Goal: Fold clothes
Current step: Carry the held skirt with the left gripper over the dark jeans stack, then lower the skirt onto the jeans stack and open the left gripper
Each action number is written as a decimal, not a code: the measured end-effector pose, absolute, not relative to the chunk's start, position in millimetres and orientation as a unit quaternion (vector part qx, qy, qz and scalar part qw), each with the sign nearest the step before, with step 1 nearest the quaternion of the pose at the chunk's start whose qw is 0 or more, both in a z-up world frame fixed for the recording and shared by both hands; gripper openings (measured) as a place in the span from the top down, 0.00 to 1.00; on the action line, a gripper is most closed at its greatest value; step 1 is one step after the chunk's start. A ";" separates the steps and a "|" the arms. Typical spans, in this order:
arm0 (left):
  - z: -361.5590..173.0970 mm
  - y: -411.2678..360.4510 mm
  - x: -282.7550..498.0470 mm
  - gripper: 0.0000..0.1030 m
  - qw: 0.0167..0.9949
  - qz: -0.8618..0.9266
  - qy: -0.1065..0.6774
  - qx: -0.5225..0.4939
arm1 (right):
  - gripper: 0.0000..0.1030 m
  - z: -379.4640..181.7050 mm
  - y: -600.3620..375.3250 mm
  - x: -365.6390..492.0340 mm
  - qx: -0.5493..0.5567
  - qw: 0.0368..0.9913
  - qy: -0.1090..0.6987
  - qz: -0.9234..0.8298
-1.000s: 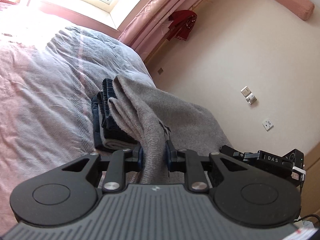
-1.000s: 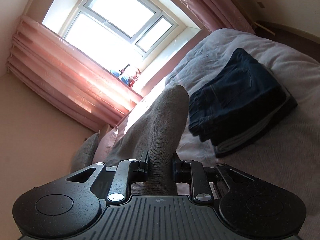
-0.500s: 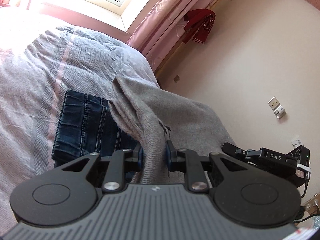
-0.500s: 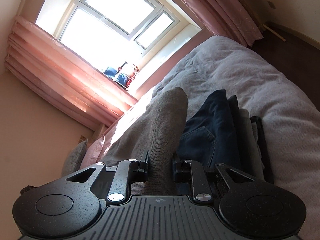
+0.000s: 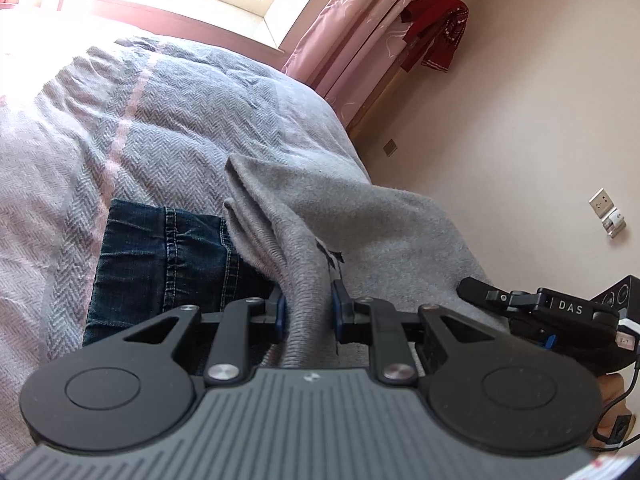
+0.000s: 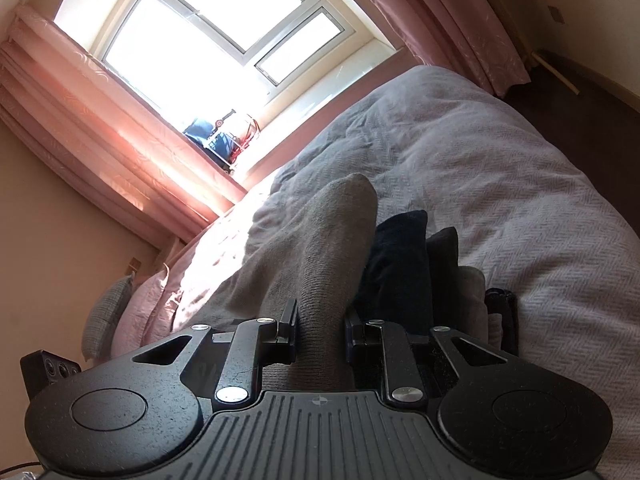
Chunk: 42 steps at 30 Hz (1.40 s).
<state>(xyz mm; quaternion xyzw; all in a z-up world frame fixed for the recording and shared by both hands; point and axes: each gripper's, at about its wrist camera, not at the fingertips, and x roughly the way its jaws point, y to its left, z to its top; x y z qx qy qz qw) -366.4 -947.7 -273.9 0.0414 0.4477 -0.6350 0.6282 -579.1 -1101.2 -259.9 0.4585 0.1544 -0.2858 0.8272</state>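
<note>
A folded grey garment (image 5: 360, 232) hangs between both grippers above the bed. My left gripper (image 5: 308, 312) is shut on one bunched edge of it. My right gripper (image 6: 320, 328) is shut on another edge of the grey garment (image 6: 320, 248); the right tool (image 5: 560, 312) also shows at the right of the left wrist view. Directly below lies a stack of folded clothes with dark blue jeans (image 5: 168, 256) on top, seen edge-on as dark folds (image 6: 404, 268) in the right wrist view. The grey cloth hides part of the stack.
The bed has a grey and pink herringbone cover (image 5: 120, 128). Pink curtains (image 5: 360, 28) and a bright window (image 6: 208, 36) stand beyond it. A red cloth (image 5: 436, 28) hangs by the curtain. Wall sockets (image 5: 604, 208) sit on the cream wall. Pillows (image 6: 116, 316) lie at the bed's head.
Both grippers have carried the grey garment over the stack and lower toward it. The jeans now sit right under the cloth, closer in both views. Both grips are unchanged.
</note>
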 end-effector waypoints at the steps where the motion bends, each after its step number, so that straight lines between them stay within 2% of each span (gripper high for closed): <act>1: -278.8 -950.8 -366.5 0.83 0.629 -0.634 0.447 0.048 | 0.82 -267.4 -1103.7 -576.0 0.455 0.824 0.165 -0.293; 6: -297.1 -959.1 -367.0 0.81 0.628 -0.631 0.450 0.071 | 0.76 -292.3 -1105.9 -574.1 0.456 0.803 0.196 -0.330; 9: -293.2 -956.7 -363.4 0.73 0.635 -0.625 0.447 0.081 | 0.68 -278.8 -1099.7 -570.8 0.430 0.805 0.218 -0.346; 14: -257.7 -939.9 -355.1 0.75 0.678 -0.610 0.403 0.078 | 0.65 -233.6 -1085.1 -553.8 0.304 0.825 0.240 -0.411; 17: -235.0 -946.7 -358.2 0.75 0.694 -0.615 0.367 0.078 | 0.65 -216.3 -1080.4 -527.5 0.239 0.845 0.239 -0.413; 18: -231.7 -953.2 -364.0 0.79 0.692 -0.621 0.357 0.093 | 0.69 -214.8 -1078.5 -515.2 0.219 0.852 0.244 -0.407; 19: -232.4 -959.3 -369.6 0.87 0.688 -0.627 0.350 0.111 | 0.77 -215.6 -1077.0 -502.6 0.202 0.857 0.252 -0.402; 21: -244.8 -972.7 -380.5 0.96 0.680 -0.627 0.349 0.150 | 0.84 -223.9 -1075.9 -479.6 0.183 0.861 0.270 -0.391; 22: -256.0 -977.4 -381.7 0.97 0.680 -0.617 0.360 0.162 | 0.85 -231.4 -1075.8 -469.7 0.178 0.861 0.280 -0.387; 25: -286.5 -972.7 -370.8 0.98 0.690 -0.594 0.391 0.134 | 0.86 -264.7 -1077.5 -448.2 0.176 0.849 0.331 -0.372; 28: -298.9 -960.7 -353.2 0.98 0.685 -0.591 0.417 0.086 | 0.86 -276.8 -1069.2 -447.4 0.158 0.850 0.336 -0.374; 38: -253.1 -911.8 -379.8 0.98 0.679 -0.608 0.400 0.098 | 0.86 -237.1 -1000.7 -486.8 0.197 0.849 0.328 -0.365; 42: -265.8 -908.6 -391.7 0.95 0.681 -0.586 0.414 0.143 | 0.85 -247.5 -976.0 -487.2 0.208 0.838 0.354 -0.360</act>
